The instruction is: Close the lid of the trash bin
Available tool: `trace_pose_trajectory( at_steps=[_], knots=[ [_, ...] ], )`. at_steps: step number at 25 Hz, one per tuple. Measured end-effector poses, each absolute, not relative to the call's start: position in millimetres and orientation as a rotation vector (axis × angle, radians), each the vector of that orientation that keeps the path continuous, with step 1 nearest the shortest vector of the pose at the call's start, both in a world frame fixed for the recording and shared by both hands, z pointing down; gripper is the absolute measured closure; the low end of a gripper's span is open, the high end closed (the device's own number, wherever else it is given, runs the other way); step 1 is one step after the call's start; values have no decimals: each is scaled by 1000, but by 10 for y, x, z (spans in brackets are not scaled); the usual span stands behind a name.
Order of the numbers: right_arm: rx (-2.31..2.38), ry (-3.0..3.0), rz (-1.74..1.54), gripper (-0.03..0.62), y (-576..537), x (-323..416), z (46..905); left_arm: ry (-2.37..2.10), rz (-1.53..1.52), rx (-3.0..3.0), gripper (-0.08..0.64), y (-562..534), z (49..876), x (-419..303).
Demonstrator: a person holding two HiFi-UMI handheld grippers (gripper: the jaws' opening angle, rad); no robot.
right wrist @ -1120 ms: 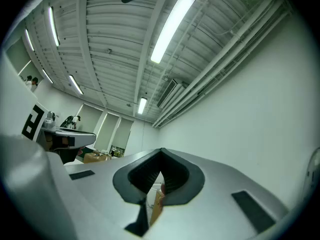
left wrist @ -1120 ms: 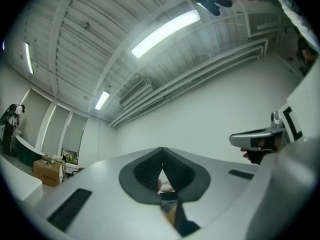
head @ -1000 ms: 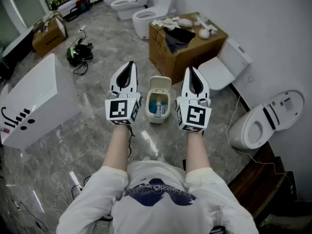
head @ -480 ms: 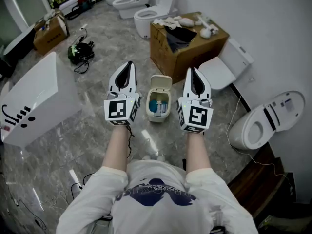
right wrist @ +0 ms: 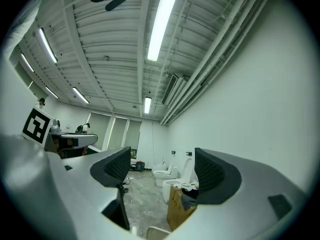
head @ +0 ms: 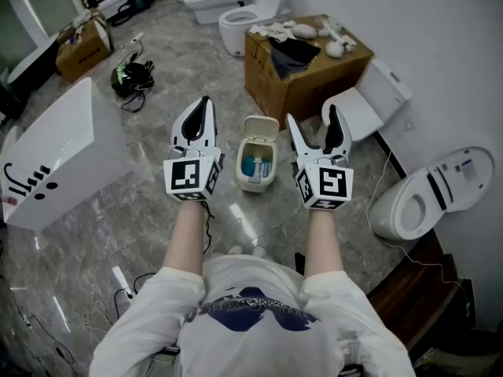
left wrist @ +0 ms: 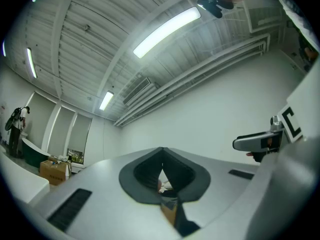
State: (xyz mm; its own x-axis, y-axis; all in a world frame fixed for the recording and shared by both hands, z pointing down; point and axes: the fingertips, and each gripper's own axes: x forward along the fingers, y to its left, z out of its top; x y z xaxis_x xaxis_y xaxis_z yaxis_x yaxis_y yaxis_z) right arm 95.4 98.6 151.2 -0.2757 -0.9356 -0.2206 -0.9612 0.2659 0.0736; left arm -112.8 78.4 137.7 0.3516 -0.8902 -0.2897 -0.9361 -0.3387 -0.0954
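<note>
A small cream trash bin stands on the grey marble floor with its lid tipped up and back; blue and white rubbish lies inside. In the head view both grippers are held above the floor, one on each side of the bin, touching nothing. My left gripper is shut, its fingers pressed together. My right gripper has just been opening and stands open with nothing between its pads. The lid's top edge peeks in at the bottom of the right gripper view.
Behind the bin stands a cardboard box with small items on top. A white toilet and a toilet seat part are to the right, more toilets at the back. A large white box and cables lie left.
The right gripper's jaws went from shut to wide open and the gripper shifted a little to the right. The left gripper stayed put and shut.
</note>
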Motion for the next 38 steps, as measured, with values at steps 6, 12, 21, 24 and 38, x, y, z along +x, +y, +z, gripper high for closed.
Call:
trace_pose_trajectory(
  at_steps=[6, 12, 21, 24, 38],
  knots=[
    [-1817, 2408, 234, 166, 889, 1150, 1676, 1687, 251, -2364, 561, 728, 1467, -1109],
    [-1816, 2444, 183, 163, 690, 1341, 1839, 1752, 207, -2354, 560, 586, 1616, -1006],
    [-1819, 2496, 139, 163, 286, 1390, 2053, 1777, 160, -2377, 561, 241, 1832, -842],
    [-1851, 2521, 154, 163, 130, 1352, 2148, 1756, 154, -2400, 561, 25, 1894, -824],
    [-2059, 2474, 18, 164, -1091, 1008, 2638, 1657, 169, -2526, 561, -1513, 2074, -1213]
  ],
)
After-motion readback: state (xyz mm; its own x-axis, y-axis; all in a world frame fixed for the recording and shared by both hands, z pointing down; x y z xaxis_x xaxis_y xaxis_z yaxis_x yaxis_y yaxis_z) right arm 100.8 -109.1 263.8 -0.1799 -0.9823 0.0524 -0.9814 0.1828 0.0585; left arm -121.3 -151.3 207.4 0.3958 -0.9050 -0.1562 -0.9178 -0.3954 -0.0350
